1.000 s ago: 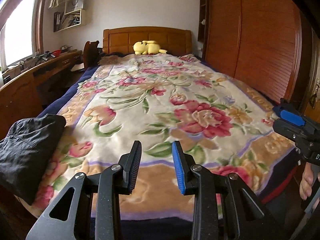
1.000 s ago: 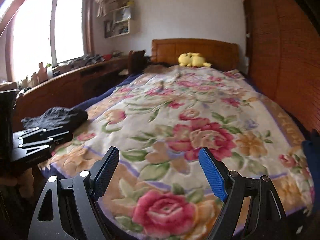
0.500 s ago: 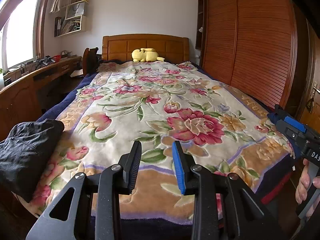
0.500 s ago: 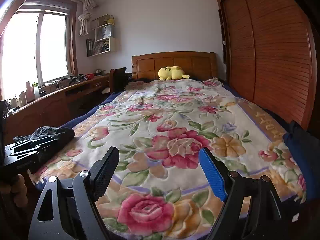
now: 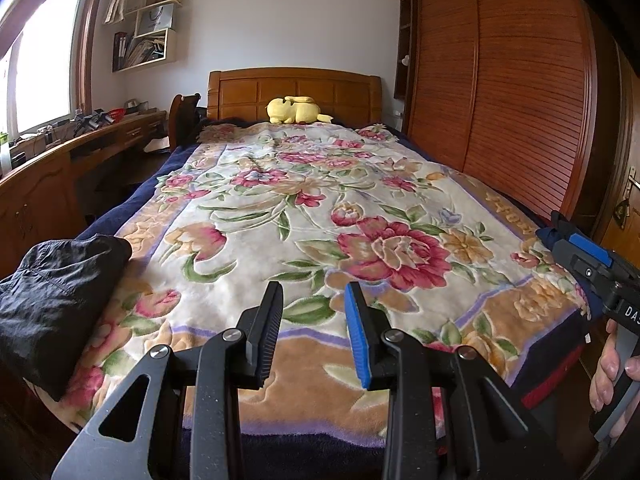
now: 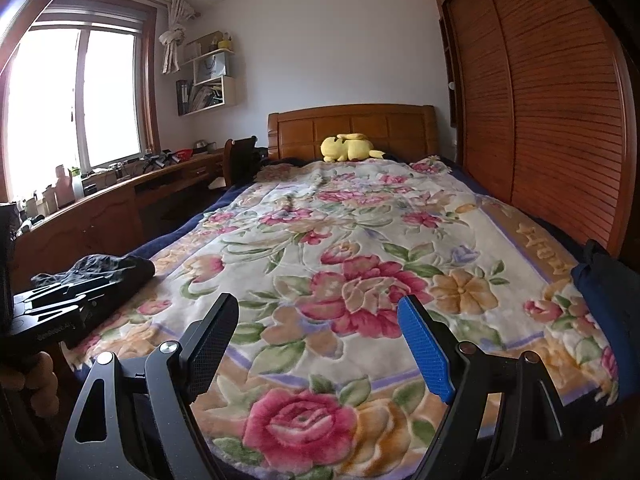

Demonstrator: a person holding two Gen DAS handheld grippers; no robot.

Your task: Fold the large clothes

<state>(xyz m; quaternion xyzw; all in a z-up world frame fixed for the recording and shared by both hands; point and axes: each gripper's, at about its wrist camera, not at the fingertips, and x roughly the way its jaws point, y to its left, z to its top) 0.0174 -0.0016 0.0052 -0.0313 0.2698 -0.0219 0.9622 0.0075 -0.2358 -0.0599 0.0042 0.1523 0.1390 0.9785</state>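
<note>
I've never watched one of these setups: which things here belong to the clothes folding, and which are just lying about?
Part of the job:
- black garment
- dark blue garment
- left gripper, open, empty
- right gripper, open, empty
- floral blanket, the work surface

Just lying about:
- yellow plush toy
- desk clutter
- wall shelves

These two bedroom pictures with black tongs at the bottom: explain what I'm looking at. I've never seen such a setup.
No robot here: a person holds a hand-operated gripper in each hand, each with a camera looking along its two fingers. One picture is from the left gripper, the other from the right gripper. Each also catches the other gripper at its edge, with a hand on it. Both are open and hold nothing; the right is spread wider. Ahead is a bed with a floral blanket. On it lie a black garment near the left corner, a dark blue one at the right edge, and a yellow plush toy by the headboard.
</note>
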